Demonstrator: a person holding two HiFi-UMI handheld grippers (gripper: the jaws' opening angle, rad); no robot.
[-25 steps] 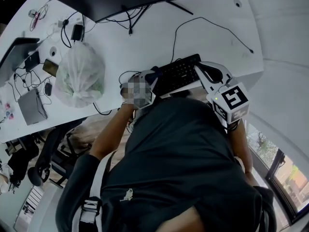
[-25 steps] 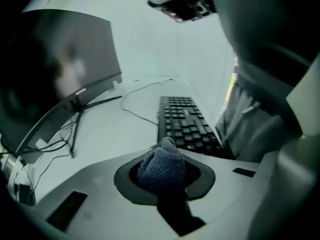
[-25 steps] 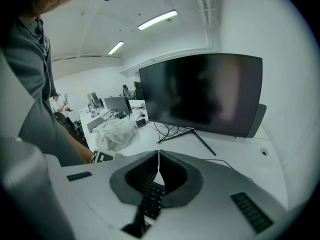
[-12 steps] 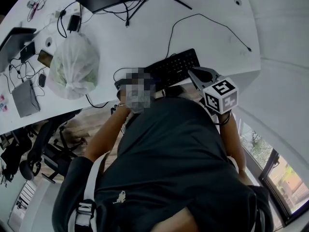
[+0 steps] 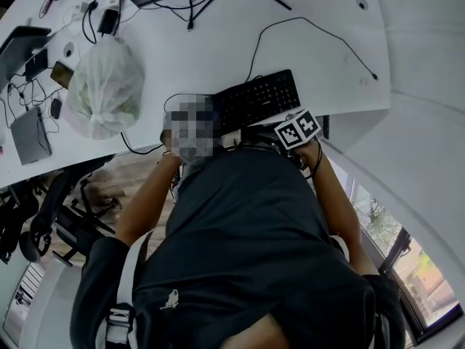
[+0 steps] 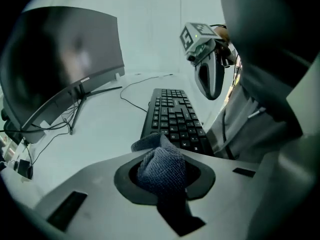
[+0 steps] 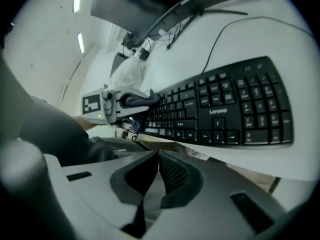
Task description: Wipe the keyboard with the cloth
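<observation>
A black keyboard [image 5: 254, 100] [image 6: 172, 116] [image 7: 225, 109] lies on the white desk [image 5: 211, 57], near its front edge. My left gripper [image 6: 162, 159] is shut on a bunched blue-grey cloth [image 6: 161, 168] and hangs just short of the keyboard's left end. The right gripper view shows that left gripper [image 7: 115, 104] with the cloth [image 7: 137, 100] at the keyboard's left end. My right gripper [image 7: 159, 171] is shut and empty, held below the desk's front edge by the keyboard's right half. Its marker cube [image 5: 298, 129] shows in the head view, where a mosaic patch covers the left gripper.
A dark monitor [image 6: 60, 64] stands behind the keyboard, its cables [image 5: 312, 27] trailing over the desk. A filled white plastic bag [image 5: 105, 86] sits to the left, with small devices [image 5: 29, 133] beyond it. Office chairs [image 5: 51, 217] stand under the desk's left side.
My right gripper has drawn back from above the keyboard's right end towards the person's body, down past the desk's front edge. The left gripper has stayed by the keyboard's left end.
</observation>
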